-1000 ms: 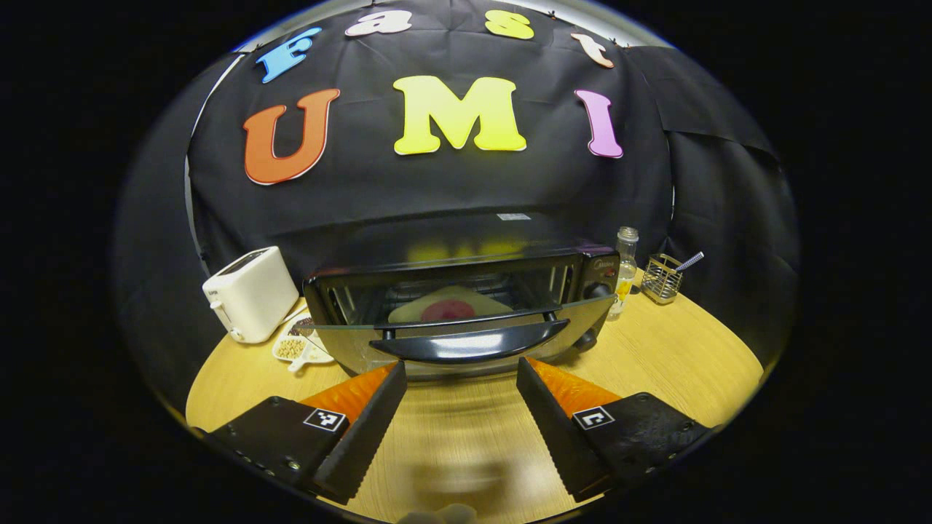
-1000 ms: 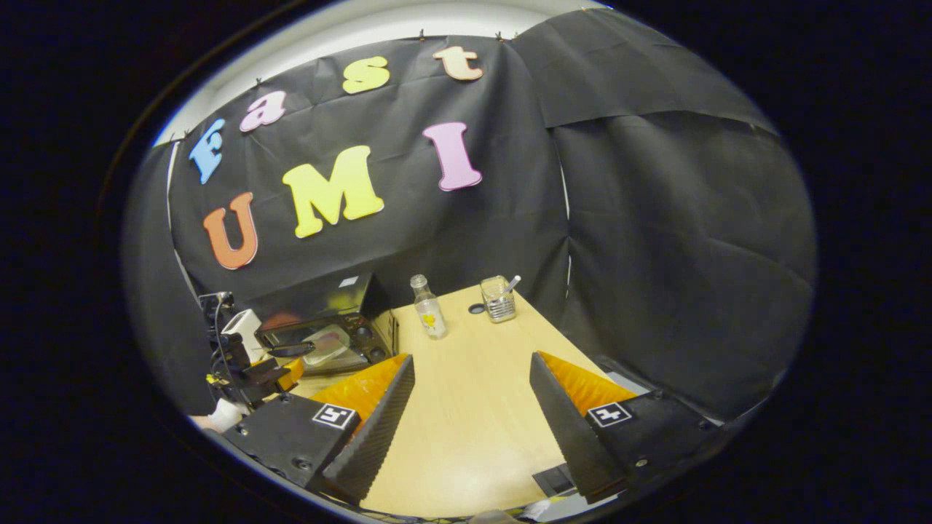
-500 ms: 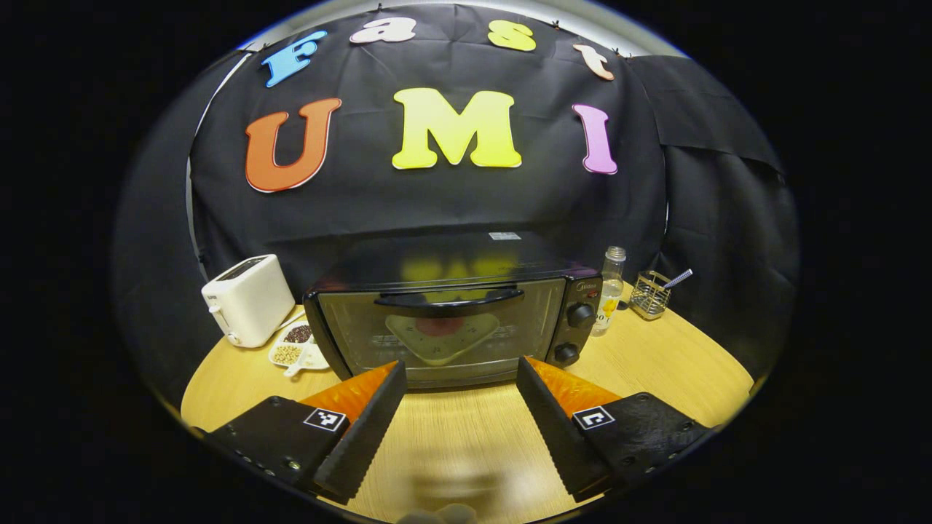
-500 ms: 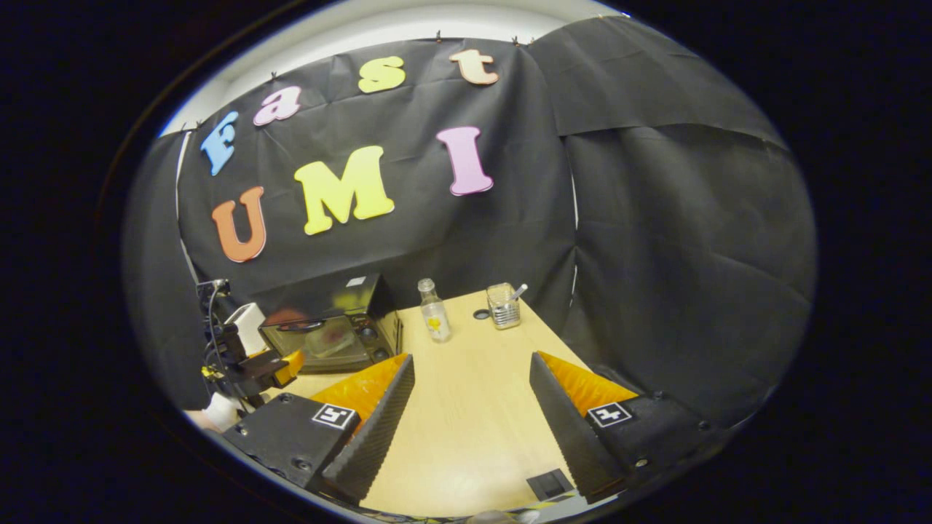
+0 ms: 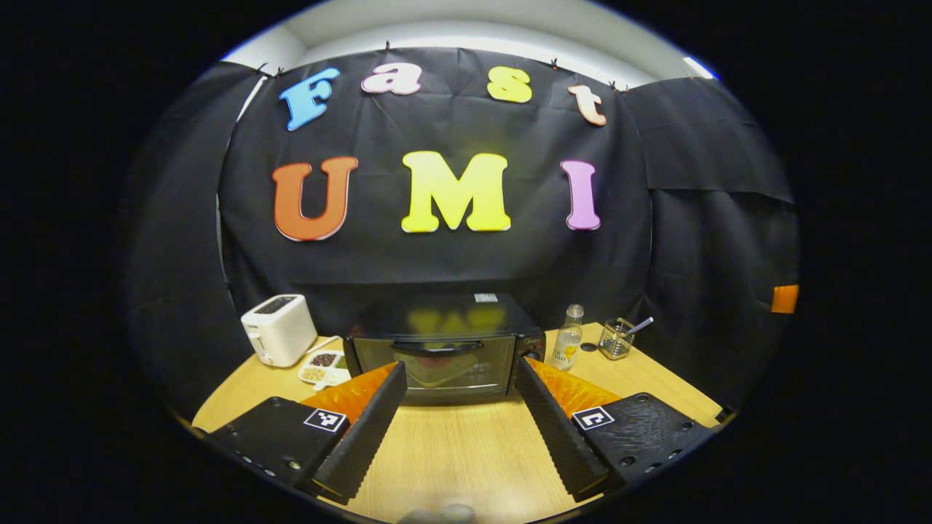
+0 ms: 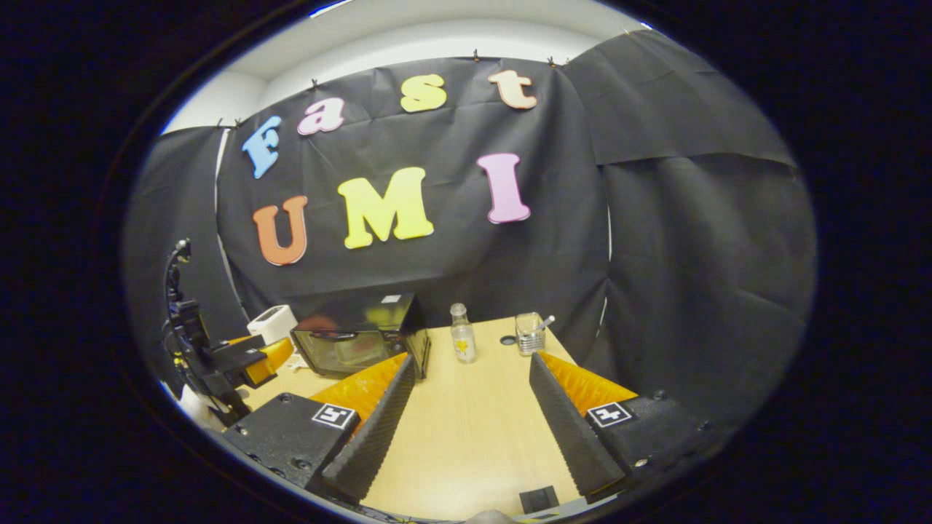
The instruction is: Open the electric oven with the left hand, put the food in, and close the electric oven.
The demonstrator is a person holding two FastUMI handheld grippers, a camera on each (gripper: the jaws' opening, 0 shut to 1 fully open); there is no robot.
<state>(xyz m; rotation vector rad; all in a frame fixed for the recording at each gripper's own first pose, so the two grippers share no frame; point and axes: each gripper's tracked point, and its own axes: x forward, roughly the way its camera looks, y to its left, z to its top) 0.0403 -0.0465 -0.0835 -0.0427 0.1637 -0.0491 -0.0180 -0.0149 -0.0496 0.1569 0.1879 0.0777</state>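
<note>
The black electric oven (image 5: pixel 445 353) stands at the back of the wooden table (image 5: pixel 466 451) with its glass door shut. Through the glass a pale plate with red food (image 5: pixel 439 364) shows dimly inside. My left gripper (image 5: pixel 457 422) is open and empty, held back from the oven's front with table between them. In the right gripper view the oven (image 6: pixel 357 342) sits at the left. My right gripper (image 6: pixel 466 422) is open and empty over the table's right part. The left gripper (image 6: pixel 247 360) appears there too, at the far left.
A white toaster (image 5: pixel 279 329) and a small dish of grains (image 5: pixel 324 366) stand left of the oven. To its right are a glass bottle (image 5: pixel 567 346) and a wire holder (image 5: pixel 617 338) with a utensil. A small black square (image 6: pixel 539 499) lies near the front edge.
The oven door swung up from half open to shut with the food inside. Both grippers then drew back from the oven, so it looks smaller and farther away.
</note>
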